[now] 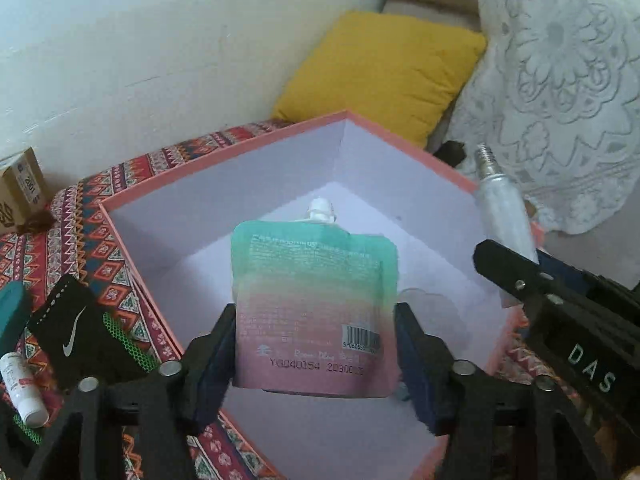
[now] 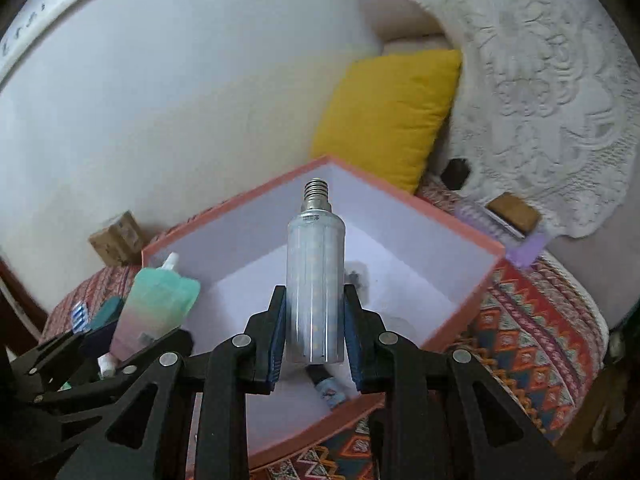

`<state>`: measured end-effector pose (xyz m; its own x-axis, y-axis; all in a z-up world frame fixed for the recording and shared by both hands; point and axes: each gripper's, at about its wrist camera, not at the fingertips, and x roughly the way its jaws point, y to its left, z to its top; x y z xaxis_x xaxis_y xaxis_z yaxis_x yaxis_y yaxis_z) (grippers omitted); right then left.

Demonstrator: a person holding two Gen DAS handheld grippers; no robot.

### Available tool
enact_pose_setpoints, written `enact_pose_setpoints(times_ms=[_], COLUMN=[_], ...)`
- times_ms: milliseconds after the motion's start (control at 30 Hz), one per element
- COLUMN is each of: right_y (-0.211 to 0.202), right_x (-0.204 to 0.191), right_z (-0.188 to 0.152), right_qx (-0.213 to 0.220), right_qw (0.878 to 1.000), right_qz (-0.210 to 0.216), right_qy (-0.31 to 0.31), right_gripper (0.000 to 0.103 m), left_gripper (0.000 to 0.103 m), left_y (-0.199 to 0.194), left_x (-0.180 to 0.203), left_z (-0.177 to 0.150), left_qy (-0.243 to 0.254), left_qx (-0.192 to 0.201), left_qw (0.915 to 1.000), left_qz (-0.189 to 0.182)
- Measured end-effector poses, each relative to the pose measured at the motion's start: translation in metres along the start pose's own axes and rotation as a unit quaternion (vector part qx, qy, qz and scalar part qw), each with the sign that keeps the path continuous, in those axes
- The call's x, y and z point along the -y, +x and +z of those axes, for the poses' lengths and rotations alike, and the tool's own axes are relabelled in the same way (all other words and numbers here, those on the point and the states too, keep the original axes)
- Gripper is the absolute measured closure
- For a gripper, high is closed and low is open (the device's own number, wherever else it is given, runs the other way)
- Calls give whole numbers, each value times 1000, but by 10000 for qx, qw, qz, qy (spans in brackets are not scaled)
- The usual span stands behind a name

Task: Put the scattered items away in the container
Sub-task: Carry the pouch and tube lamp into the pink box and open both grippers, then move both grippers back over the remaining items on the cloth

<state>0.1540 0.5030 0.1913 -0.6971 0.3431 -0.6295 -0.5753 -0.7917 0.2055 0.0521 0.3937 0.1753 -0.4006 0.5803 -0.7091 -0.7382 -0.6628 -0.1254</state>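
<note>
A pink box [image 1: 240, 184] with a white inside stands open on the patterned cloth. Over it my left gripper [image 1: 316, 312] is shut on a teal-to-pink spouted pouch [image 1: 312, 300], its pads against the pouch's two side edges, spout pointing away. The right wrist view shows that pouch [image 2: 156, 304] at the box's [image 2: 400, 232] left end. My right gripper [image 2: 314, 292] is shut on a frosted LED corn bulb [image 2: 316, 280], screw base pointing away, above the box's middle. The bulb [image 1: 504, 208] also shows at the right of the left wrist view. Small items [image 2: 330, 390] lie on the box floor.
Left of the box lie a black Nike band [image 1: 68, 332], a small white bottle [image 1: 22, 388] and a teal item [image 1: 12, 312]. A brown carton [image 1: 20, 192] stands by the wall. A yellow cushion [image 1: 380, 76] and lace cover [image 1: 560, 80] lie behind. A purple brush [image 2: 516, 232] sits right of the box.
</note>
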Motion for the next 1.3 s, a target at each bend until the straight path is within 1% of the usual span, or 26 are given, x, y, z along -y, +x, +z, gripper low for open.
enact_pose_setpoints(times_ms=[33, 67, 100, 133, 167, 233, 333, 467, 533, 633, 700, 767, 833, 900, 967, 1000, 1067, 1133, 1200, 1300], right_y=[2, 3, 2, -2, -8, -14, -28, -46, -55, -61, -61, -57, -49, -36, -21, -13, 3, 16, 27, 40], right_x=[-2, -2, -1, 1, 1, 1, 2, -35, -65, -117, -160, -189, -221, -243, -260, -263, -268, -273, -278, -286], right_z=[1, 1, 1, 2, 2, 1, -1, -12, -23, -52, -79, -103, -132, -158, -181, -190, -204, -210, -214, -216], right_qx=[23, 78, 150, 283, 458, 616, 718, 777, 735, 479, 197, -4, -247, -568, -892, -1027, -1270, -1413, -1471, -1462], right_qw=[10000, 9999, 9997, 9993, 9987, 9980, 9974, 9953, 9925, 9850, 9741, 9635, 9496, 9376, 9260, 9230, 9184, 9160, 9151, 9147], right_qz=[-45, -134, -213, -236, -216, -115, 9, 410, 652, 1126, 1501, 1670, 1776, 1823, 1871, 1865, 1828, 1779, 1721, 1670], right_qy=[-30, -16, 7, 25, 30, 7, 7, -403, -722, -1218, -1677, -2094, -2571, -2908, -3154, -3205, -3272, -3306, -3337, -3377], right_gripper=[74, 60, 27, 17, 15, 15, 15, 15, 15, 15, 15, 15, 15, 15, 15, 15, 15, 15, 15, 15], left_gripper=[27, 18, 12, 10, 6, 6, 6, 6, 6, 6, 6, 6, 6, 6, 6, 6, 6, 6, 6, 6], left_y=[-3, -7, -15, -23, -32, -45, -76, -113, -134, -159, -176, -190, -194, -192, -186, -182, -169, -156, -143, -127], left_x=[-5, -10, -15, -20, -26, -35, -54, -88, -114, -152, -184, -218, -247, -275, -300, -309, -322, -327, -333, -347], left_z=[1, 2, 4, 4, 5, 6, -6, -52, -88, -133, -165, -199, -227, -247, -263, -268, -273, -275, -275, -276], left_qy=[-94, -192, -250, -294, -337, -386, -509, -696, -769, -1038, -1349, -1728, -2067, -2415, -2738, -2884, -3012, -3040, -3068, -3180], left_qx=[41, 92, 229, 343, 450, 527, 613, 571, 491, 342, 263, 203, 87, -13, -87, -108, -191, -276, -361, -429], left_qw=[9999, 9997, 9994, 9990, 9984, 9978, 9962, 9925, 9889, 9811, 9721, 9608, 9501, 9406, 9310, 9264, 9222, 9214, 9197, 9138], left_qz=[-54, -110, -82, -21, 44, 69, 352, 826, 1170, 1598, 1900, 2157, 2335, 2385, 2412, 2417, 2416, 2405, 2423, 2489])
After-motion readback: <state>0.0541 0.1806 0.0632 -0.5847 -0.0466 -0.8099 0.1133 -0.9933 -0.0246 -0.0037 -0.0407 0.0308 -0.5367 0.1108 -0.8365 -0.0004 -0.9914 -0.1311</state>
